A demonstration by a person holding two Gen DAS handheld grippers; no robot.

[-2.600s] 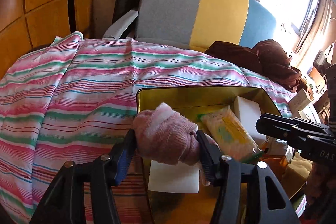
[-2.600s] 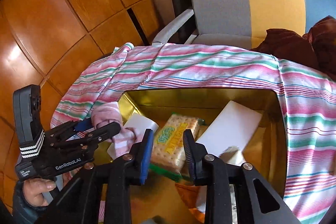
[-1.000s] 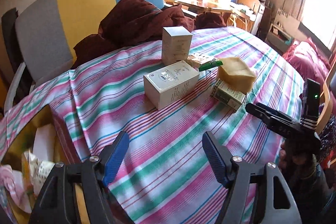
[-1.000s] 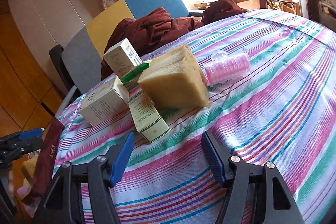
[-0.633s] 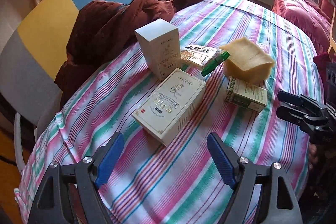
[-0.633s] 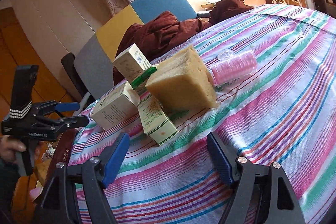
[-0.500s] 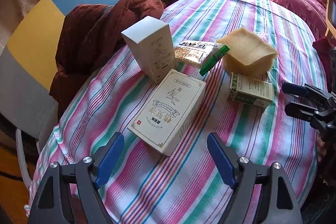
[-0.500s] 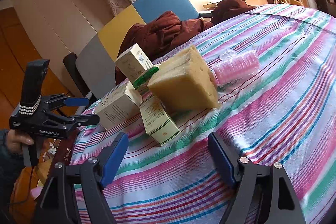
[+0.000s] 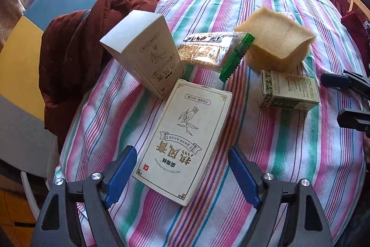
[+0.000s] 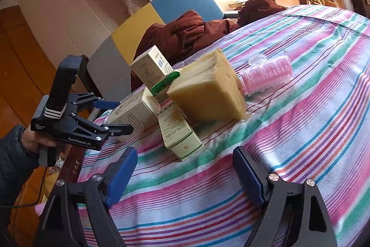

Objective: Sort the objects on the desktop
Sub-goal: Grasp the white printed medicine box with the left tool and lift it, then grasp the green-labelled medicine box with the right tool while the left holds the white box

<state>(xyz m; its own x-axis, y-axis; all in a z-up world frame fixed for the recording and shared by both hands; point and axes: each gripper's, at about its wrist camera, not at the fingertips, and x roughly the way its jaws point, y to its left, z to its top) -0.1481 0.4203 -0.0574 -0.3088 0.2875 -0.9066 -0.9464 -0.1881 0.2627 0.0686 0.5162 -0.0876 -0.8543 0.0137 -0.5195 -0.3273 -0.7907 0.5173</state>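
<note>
Boxes crowd the striped surface (image 9: 289, 154): flat cream box (image 9: 185, 145) between the left gripper (image 9: 182, 174)'s spread jaws, its near corner hidden; right gripper (image 10: 185, 174) equally spread, empty.

Three cardboard boxes (image 9: 182, 142) (image 9: 148, 54) (image 9: 289, 90) crowd the yellow sponge (image 9: 275, 43), one of them upright. One green clip (image 9: 235, 57), one snack packet (image 9: 205, 50) and one pink roller case (image 10: 266, 75) lie near it.

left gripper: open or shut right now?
Open. In the left wrist view the left gripper has its blue pads wide apart, either side of the flat-lying cream box, gripping nothing.
</note>
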